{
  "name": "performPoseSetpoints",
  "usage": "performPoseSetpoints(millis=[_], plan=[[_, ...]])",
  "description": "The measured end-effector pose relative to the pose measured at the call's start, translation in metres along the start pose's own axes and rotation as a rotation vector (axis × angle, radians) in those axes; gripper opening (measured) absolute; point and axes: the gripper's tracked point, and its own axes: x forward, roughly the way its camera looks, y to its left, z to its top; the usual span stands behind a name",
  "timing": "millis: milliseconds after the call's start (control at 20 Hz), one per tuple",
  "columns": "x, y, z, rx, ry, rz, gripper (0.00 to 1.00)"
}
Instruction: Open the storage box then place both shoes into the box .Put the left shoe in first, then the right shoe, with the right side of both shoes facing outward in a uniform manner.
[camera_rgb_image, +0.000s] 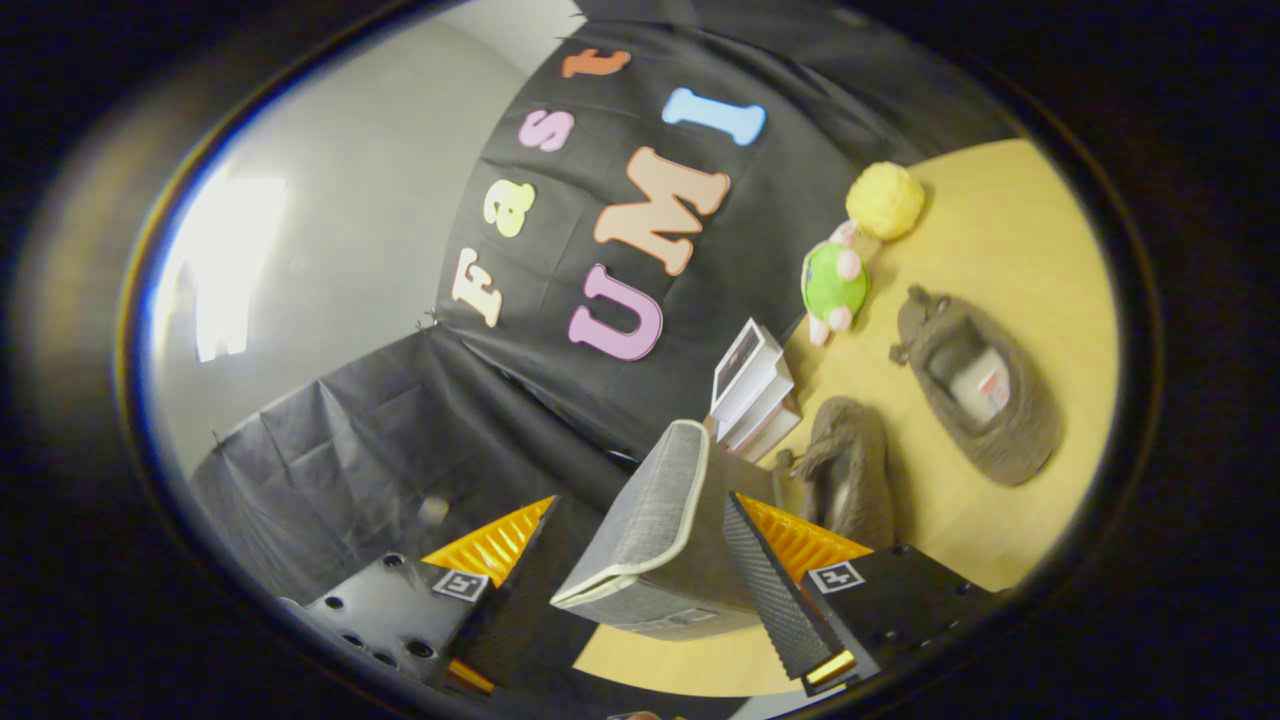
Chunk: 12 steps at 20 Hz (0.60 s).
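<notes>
On wooden table (1010, 230), view rolled sideways. Grey storage box (640, 540) between tongs, lid flap caught by both fingers, gripper (650, 590) clamped on it, presumably swinging lid open. Two brown shoes beyond: one (985, 395) well apart with paper stuffing inside, other (850, 470) just behind box; neither boxed yet. Three stacked books (755, 390) at wall. One green plush (835, 280), one yellow ball (885, 200).

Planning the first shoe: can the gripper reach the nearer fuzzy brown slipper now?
Probably not yet. The gripper appears shut on the grey fabric box lid, so that needs releasing first. Otherwise the nearer fuzzy brown slipper lies just beyond the fingers with nothing between.
</notes>
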Motion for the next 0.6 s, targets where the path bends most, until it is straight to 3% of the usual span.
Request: performPoseSetpoints(millis=[300,600], plan=[[0.032,-0.008,-0.028,0.225,0.020,-0.025,0.99],[0.053,-0.007,-0.049,0.341,0.080,-0.020,0.98]])
